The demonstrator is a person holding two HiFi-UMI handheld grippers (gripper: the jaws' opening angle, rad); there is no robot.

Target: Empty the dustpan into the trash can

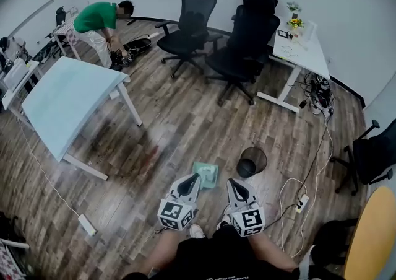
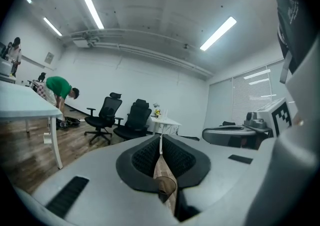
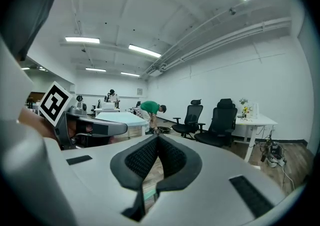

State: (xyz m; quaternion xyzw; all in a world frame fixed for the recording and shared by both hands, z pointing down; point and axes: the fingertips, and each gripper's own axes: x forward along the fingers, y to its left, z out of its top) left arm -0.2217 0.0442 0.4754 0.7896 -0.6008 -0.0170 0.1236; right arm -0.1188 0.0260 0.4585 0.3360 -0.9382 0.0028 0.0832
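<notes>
In the head view a teal dustpan point(image 1: 205, 174) lies on the wood floor, with a round black trash can point(image 1: 251, 161) just to its right. My left gripper point(image 1: 195, 178) hangs at the dustpan's near left edge, and whether it touches is unclear. My right gripper point(image 1: 230, 181) hangs between dustpan and can, near side. Both point almost level. In the left gripper view the pads point(image 2: 150, 156) meet with nothing held, and a dark round rim point(image 2: 166, 185) shows low in the gap. In the right gripper view the right gripper point(image 3: 158, 138) is shut too, with a teal strip point(image 3: 148, 195) visible below it.
Black office chairs point(image 1: 189, 21) point(image 1: 247, 43) stand beyond. A pale table point(image 1: 65, 102) is at left and a white desk point(image 1: 303, 49) at back right. A person in green point(image 1: 99, 21) bends over far left. Cables and a power strip point(image 1: 302, 203) lie right of the can.
</notes>
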